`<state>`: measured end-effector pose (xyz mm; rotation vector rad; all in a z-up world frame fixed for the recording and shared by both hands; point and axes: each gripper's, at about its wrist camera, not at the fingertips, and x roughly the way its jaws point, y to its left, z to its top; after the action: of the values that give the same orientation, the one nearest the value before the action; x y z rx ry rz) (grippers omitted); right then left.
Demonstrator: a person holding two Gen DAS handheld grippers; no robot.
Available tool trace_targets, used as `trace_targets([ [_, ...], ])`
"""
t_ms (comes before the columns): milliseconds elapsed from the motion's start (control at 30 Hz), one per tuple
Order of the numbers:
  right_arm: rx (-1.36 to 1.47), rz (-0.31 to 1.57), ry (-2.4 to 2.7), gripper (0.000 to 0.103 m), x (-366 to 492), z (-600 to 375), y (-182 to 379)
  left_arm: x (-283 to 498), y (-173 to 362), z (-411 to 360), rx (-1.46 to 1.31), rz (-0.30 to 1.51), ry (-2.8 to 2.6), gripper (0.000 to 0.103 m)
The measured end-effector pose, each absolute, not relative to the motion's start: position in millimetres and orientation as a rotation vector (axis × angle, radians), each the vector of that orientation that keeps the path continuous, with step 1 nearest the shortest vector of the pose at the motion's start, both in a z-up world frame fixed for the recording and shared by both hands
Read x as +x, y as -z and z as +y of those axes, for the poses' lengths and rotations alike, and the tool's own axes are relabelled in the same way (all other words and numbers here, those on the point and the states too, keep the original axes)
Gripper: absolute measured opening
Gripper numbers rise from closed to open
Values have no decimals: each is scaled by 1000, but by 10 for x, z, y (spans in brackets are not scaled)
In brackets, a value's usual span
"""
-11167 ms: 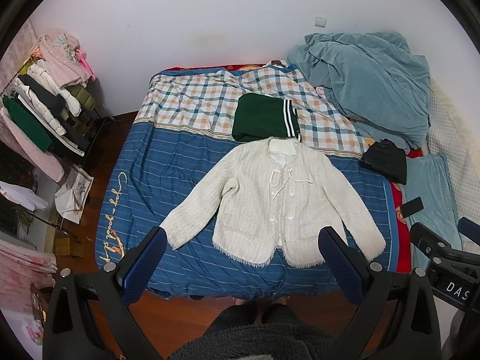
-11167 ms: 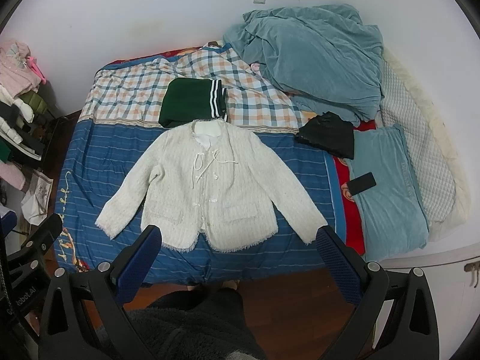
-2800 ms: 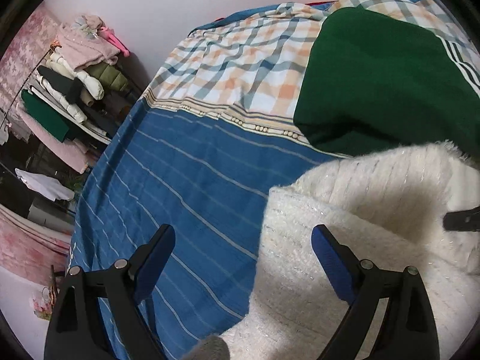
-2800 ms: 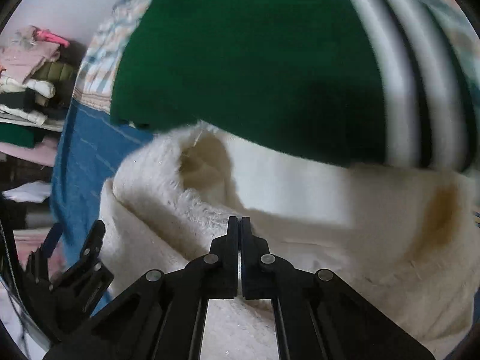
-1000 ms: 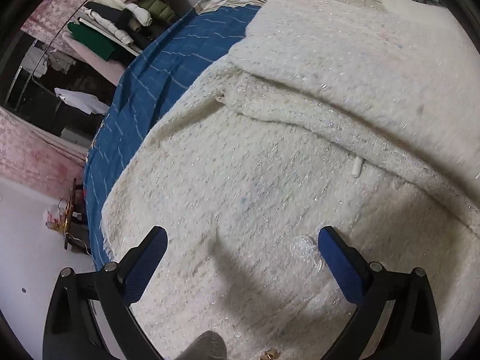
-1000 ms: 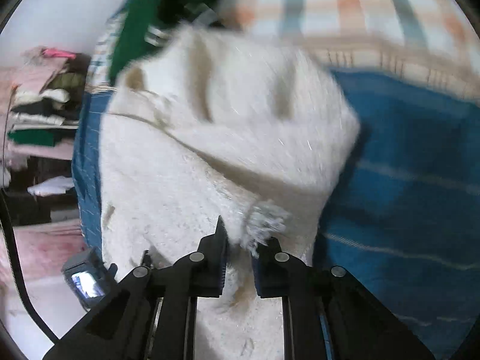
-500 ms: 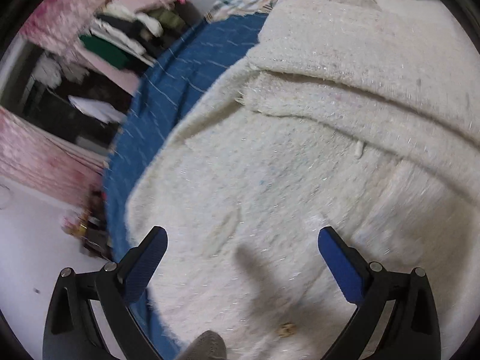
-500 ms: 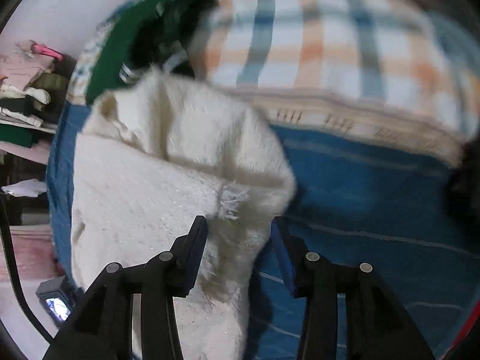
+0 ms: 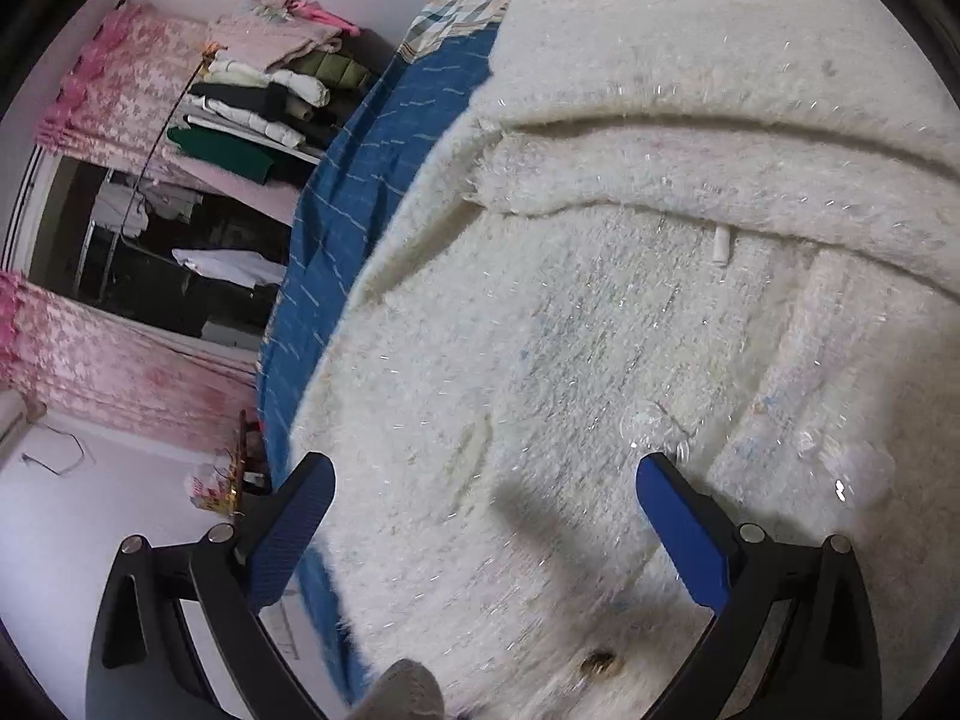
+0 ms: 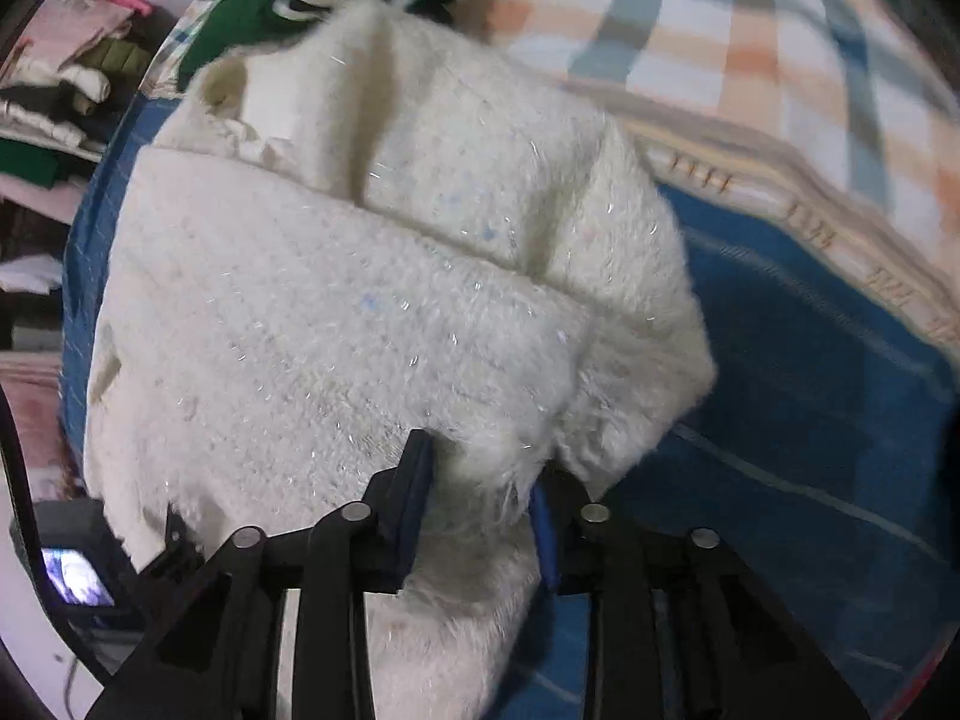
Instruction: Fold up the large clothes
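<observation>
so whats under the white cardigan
The blue striped bedspread shows around the white cardigan. The sleeve lies folded across its front; whatever is beneath the cardigan's body is covered.

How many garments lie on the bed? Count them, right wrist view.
2: fluffy cream knit jacket at centre; dark green white-striped garment beyond it, top left. Others may lie hidden.

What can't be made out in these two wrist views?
- Right wrist: whether the right gripper pads press the cream jacket cuff; fuzz covers them as the jaws close.
- Right wrist: green garment, cut off and blurred.
- Left wrist: jacket's right side, cut by the edge.
- Left wrist: clothes pile, too small to sort.
</observation>
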<state>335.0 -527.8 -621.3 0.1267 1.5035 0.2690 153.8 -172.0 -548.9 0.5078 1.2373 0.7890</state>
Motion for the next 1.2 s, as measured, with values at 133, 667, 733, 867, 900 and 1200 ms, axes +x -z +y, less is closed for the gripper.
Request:
trace_targets([
  [133,31,1448,-209,67,3192,-5306,5876,1282,5124,-1997,550,1190,-793,103],
  [667,193,1647,113,68,1474,-6837,5889,23,5264,-4169,755,1264,-293,103],
  [733,223,1658,124,68,1429,-6945,5914,145,5500,-4122,793,1275,-331,103],
  [867,306,1663,69,68,1474,-7051,6018,403,5646,-3731,725,1289,-427,89],
  [900,334,1658,44,68,1498,-7072,6046,452,5590,-3606,691,1280,-450,76],
  [1200,768,1502,-509,87,2514,-6409,6498,594,4969,-3029,448,1187,-460,13],
])
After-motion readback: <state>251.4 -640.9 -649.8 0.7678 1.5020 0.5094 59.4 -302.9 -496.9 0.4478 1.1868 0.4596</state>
